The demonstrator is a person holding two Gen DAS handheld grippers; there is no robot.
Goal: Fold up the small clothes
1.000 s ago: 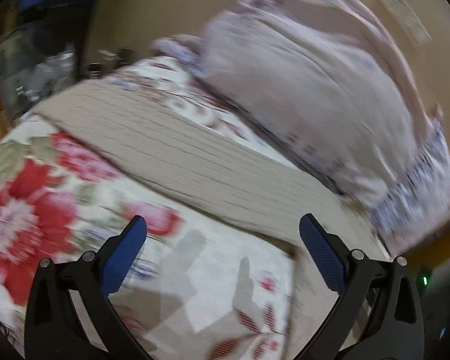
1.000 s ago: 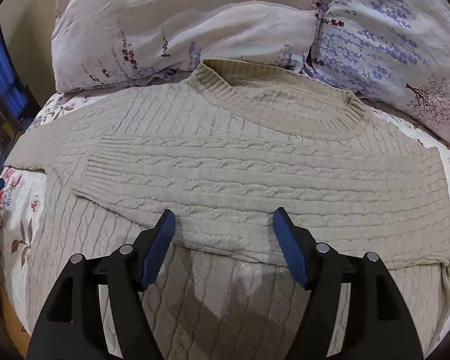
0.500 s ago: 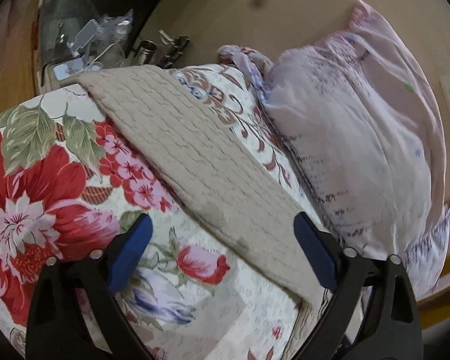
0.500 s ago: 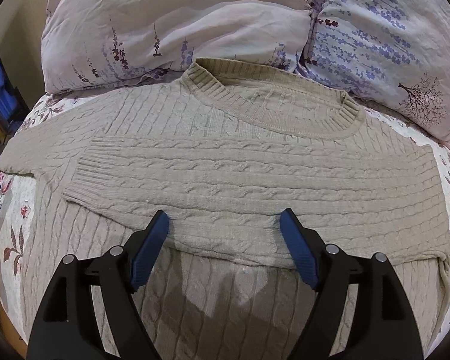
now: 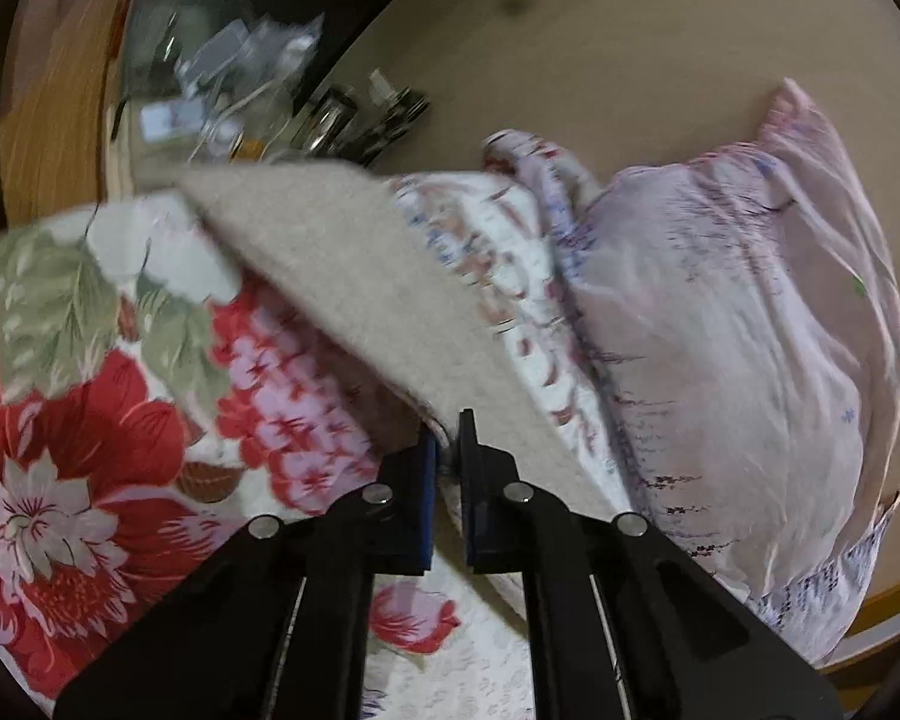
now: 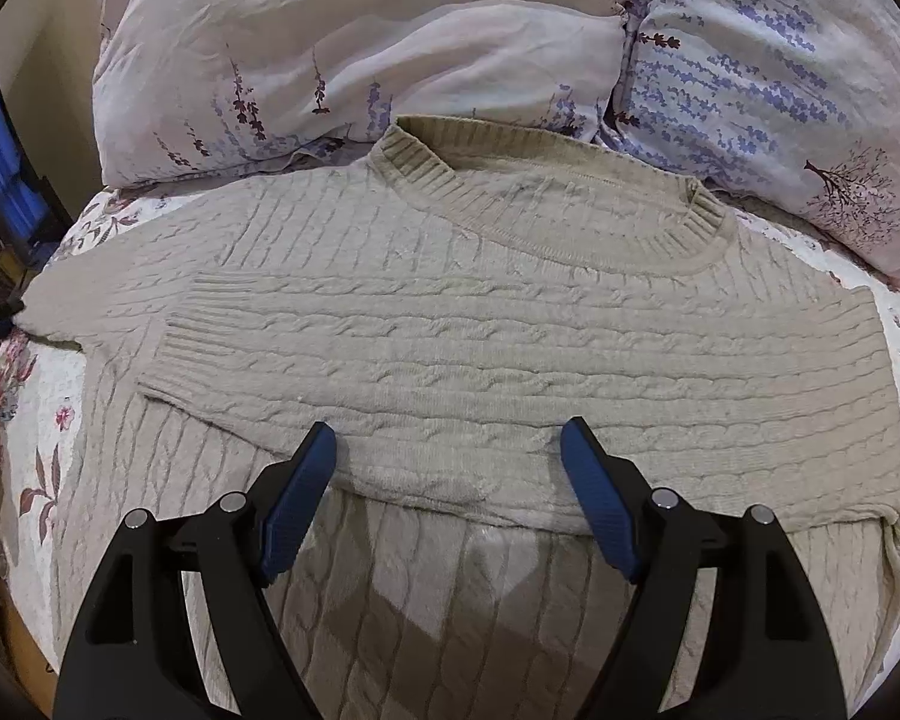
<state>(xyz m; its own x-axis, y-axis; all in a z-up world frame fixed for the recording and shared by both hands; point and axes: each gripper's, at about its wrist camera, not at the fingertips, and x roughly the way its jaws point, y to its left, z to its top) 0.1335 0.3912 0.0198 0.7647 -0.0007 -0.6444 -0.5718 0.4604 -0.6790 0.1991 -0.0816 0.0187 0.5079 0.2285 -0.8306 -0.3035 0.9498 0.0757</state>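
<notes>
We see a bed under a floral quilt (image 5: 90, 396), red blooms large on it. Two pale pillows (image 6: 354, 54) with purple sprigs lean against a beige wall (image 5: 600, 60). Blurred clutter (image 5: 234, 90) sits beside the bed's far corner.

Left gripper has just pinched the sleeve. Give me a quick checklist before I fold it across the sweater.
1. Left gripper shut on the outstretched sleeve: ok.
2. Grip depth: only the sleeve's edge sits between the fingers; cannot tell if secure.
3. Right gripper open, above the sweater: ok.
4. Other sleeve already folded across the chest, lying flat: ok.
5. Pillows touch the collar only: ok.
6. Sweater hem: out of view, cannot tell.
</notes>
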